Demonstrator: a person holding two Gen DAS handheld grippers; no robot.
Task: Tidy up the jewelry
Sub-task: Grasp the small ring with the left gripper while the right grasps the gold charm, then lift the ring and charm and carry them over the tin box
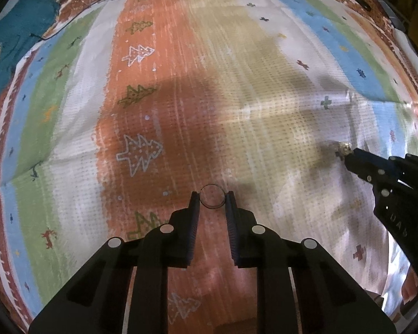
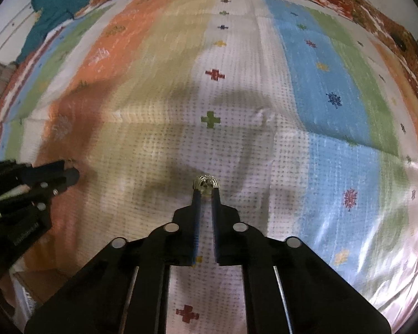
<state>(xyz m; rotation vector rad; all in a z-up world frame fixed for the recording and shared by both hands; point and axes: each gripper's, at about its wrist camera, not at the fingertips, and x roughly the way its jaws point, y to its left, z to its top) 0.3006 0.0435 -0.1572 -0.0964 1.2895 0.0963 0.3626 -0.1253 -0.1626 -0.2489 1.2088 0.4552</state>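
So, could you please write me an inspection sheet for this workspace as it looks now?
Surface: striped patterned cloth, creased, under a glossy clear cover.
Job's things: plain ring; ornate gold ring.
Clutter: teal cloth at the far left corner.
Grippers: left gripper jaws shut on the plain ring; right gripper jaws shut on the ornate gold ring.
Cables: thin black cable near the teal cloth.
Surroundings: mostly out of view.

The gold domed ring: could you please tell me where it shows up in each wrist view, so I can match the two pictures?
Left wrist view: the gold domed ring sits at the right edge, pinched at the tip of the right claw.
Right wrist view: it is at centre, between that claw's fingertips.
Shared landmark: the green cross printed on the striped cloth.
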